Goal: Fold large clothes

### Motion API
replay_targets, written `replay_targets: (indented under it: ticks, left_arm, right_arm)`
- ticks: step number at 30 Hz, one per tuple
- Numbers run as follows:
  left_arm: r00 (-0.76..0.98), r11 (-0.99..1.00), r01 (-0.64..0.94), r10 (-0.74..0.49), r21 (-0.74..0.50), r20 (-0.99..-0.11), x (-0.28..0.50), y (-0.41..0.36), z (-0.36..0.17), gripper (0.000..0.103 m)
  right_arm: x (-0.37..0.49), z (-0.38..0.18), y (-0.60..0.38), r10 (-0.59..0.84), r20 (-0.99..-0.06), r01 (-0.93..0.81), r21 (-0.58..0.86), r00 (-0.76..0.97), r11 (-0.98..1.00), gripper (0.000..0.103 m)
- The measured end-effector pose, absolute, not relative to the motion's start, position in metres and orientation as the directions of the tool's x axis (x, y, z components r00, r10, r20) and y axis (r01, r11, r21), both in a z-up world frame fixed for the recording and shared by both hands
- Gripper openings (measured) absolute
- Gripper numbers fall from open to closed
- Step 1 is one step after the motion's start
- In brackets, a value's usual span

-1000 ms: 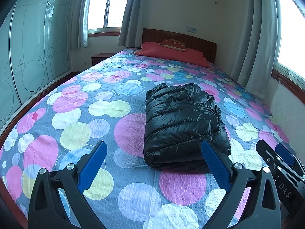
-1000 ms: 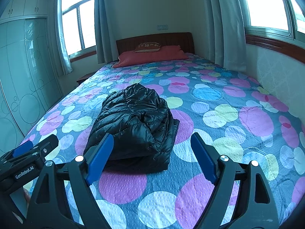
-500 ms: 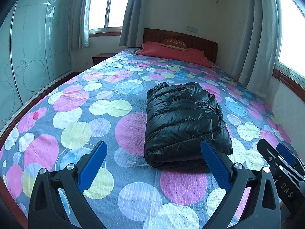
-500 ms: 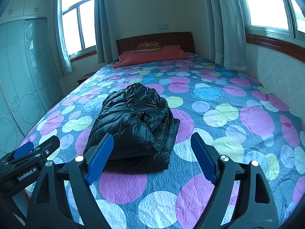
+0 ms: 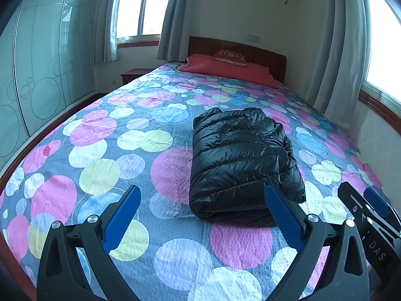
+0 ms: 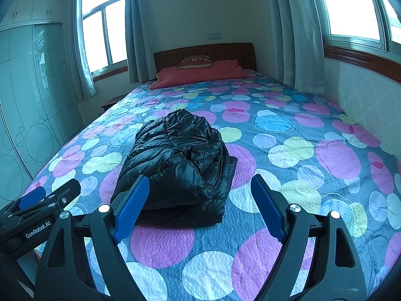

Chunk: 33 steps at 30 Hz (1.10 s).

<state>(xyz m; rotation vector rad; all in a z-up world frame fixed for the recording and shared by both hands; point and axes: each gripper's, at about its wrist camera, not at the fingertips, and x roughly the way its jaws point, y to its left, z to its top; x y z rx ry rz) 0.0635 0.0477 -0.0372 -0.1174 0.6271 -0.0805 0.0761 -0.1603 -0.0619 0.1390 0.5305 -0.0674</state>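
Folded glossy black quilted puffer jacket point(image 5: 240, 163) lay on the circle-patterned bed point(image 5: 100, 150), my left gripper point(image 5: 203, 208) and right gripper point(image 6: 200, 195) hovered before it, fingers spread wide, holding nothing

Ahead of the left hand-held gripper point(image 5: 201, 205), bare bed point(image 5: 105, 145) cover lay open to its left; the folded black jacket point(image 5: 240, 163) blocked its right-hand finger's line. The right hand-held gripper point(image 6: 200, 197) had the jacket before its left finger, open cover to its right up to the wall point(image 6: 363, 92). Pillow point(image 6: 200, 74) far ahead.
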Motion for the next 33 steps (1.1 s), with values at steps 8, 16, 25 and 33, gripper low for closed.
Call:
replay_targets:
  ticks: [8,16,25,33]
  left_arm:
    - [0.808,0.99,0.036,-0.107,-0.133,-0.58,0.063,0.047,-0.038,0.099]
    - [0.807,0.992,0.04,-0.104,-0.123,-0.581,0.063,0.046,-0.04,0.099]
    - [0.809,0.997,0.009,-0.052,-0.076,-0.586,0.065,0.039,-0.041,0.099]
    - [0.82,0.999,0.026,-0.045,-0.042,-0.571,0.07,0.03,-0.041,0.099]
  right_arm:
    - [0.076,-0.063,-0.159,-0.028,-0.511,0.099,0.112,0.859,0.989,0.083]
    - [0.076,-0.067,-0.156,-0.027,-0.512,0.098,0.113,0.858,0.989,0.084]
    - [0.078,-0.07,-0.157,-0.023,-0.518,0.095,0.112,0.855,0.989,0.084]
    - [0.081,-0.075,-0.16,-0.021,-0.528,0.093,0.111,0.849,0.989,0.084]
